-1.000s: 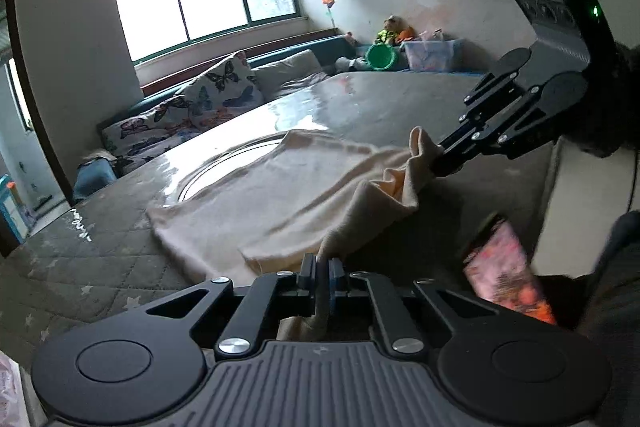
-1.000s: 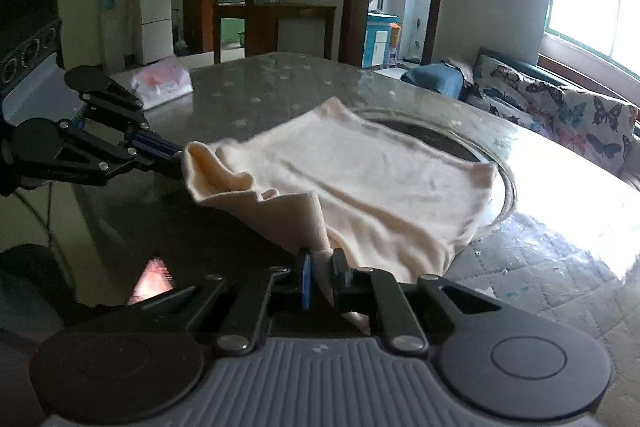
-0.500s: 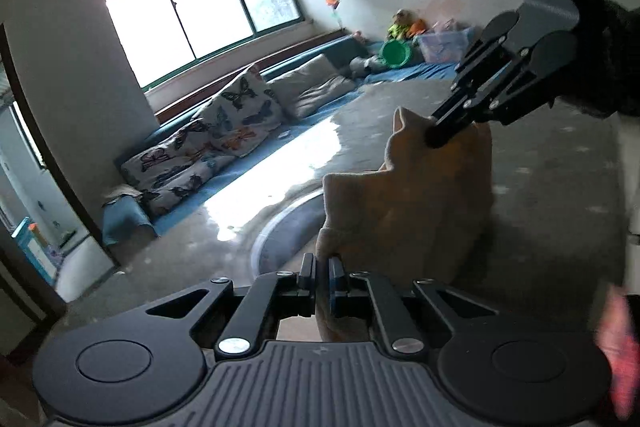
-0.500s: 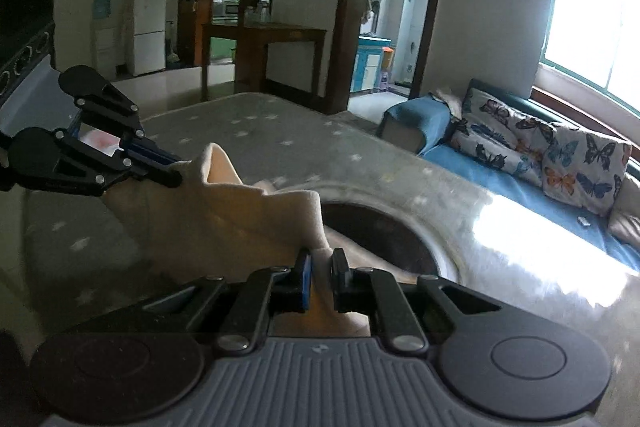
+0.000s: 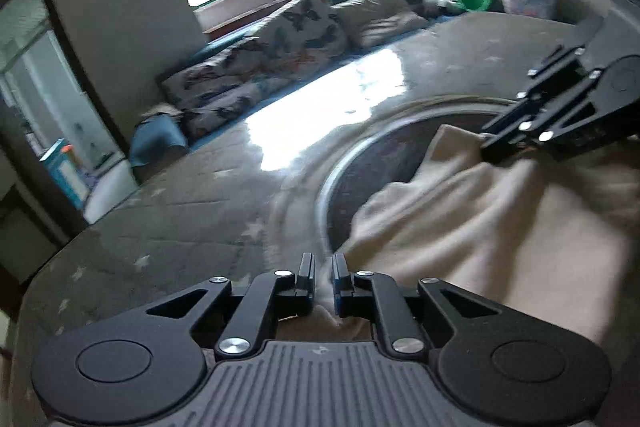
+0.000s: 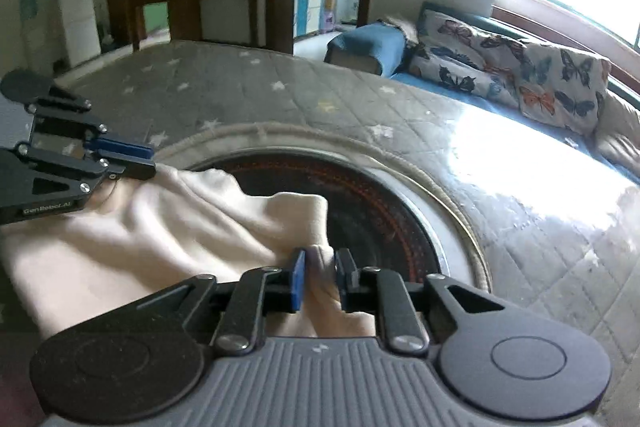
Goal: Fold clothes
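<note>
1. The cream garment (image 6: pixel 132 239) lies doubled on the grey quilted table (image 6: pixel 280 95), its far edge draped over the dark round inset (image 6: pixel 384 211) at the table's middle.
2. The left gripper (image 5: pixel 322 269) has just been opening; its jaws stand a little apart with a corner of the cloth between them, and the pads no longer seem to press on it.
3. The right gripper (image 6: pixel 320 269) has just been opening too; its jaws are narrowly parted around the other corner, which sits loosely in the gap.
4. The step in hand looks like letting go after laying the fold. To do it well, I would open both sides fully, then draw straight back and up so neither pad drags a corner.
5. The two corners should land level so the edges line up.
6. The garment's long axis seems to run from one gripper to the other, across both views; blur hides its exact outline.
</note>
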A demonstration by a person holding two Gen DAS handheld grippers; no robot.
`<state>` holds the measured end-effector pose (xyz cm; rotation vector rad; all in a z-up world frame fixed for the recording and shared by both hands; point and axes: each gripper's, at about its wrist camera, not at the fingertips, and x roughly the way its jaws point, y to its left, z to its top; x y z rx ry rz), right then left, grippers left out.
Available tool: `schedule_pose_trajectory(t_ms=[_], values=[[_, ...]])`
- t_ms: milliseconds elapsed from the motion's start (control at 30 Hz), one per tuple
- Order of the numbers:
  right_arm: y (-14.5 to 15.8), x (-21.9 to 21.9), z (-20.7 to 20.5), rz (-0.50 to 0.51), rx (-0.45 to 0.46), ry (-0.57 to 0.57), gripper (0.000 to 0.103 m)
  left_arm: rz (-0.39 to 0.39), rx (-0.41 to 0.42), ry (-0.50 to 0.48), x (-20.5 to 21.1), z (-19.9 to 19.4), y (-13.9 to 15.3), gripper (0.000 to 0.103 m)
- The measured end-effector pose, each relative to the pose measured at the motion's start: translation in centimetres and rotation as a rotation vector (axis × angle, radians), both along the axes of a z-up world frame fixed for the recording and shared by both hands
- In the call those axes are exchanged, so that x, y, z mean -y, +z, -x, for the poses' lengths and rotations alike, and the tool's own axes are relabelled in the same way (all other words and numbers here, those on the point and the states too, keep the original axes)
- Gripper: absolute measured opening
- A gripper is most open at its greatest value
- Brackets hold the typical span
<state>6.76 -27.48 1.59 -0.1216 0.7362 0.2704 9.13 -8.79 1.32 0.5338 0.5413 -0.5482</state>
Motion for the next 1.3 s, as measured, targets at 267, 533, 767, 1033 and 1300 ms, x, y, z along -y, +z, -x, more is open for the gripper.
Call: schedule_pose_trajectory(t_ms=[267, 533, 767, 1033, 1300], values=[[1.9, 5.2, 2.5, -0.125, 0.0, -0.094, 0.039, 0.205, -0.023, 0.096, -3.8, 3.2, 4.0, 0.025], [0.3, 5.2, 3.5, -0.134, -0.044, -0.105, 0.041, 0.205, -0.088, -0.069, -1.6, 10.7, 3.4, 0.026], [0.5, 3.5, 3.5, -0.044, -0.007, -0.113, 0.007, 0.179, -0.133, -0.077, -1.3, 10.4, 2.0, 0.026], [0.8, 2.9, 2.9, 0.001, 0.025, -0.118, 0.018, 0.261, -0.156, -0.071, -3.0, 9.7, 3.1, 0.027], [2.3, -0.3, 3.3, -0.06, 0.07, -0.017, 0.049, 0.336, -0.196, 0.081, -5.4, 2.2, 3.4, 0.027]])
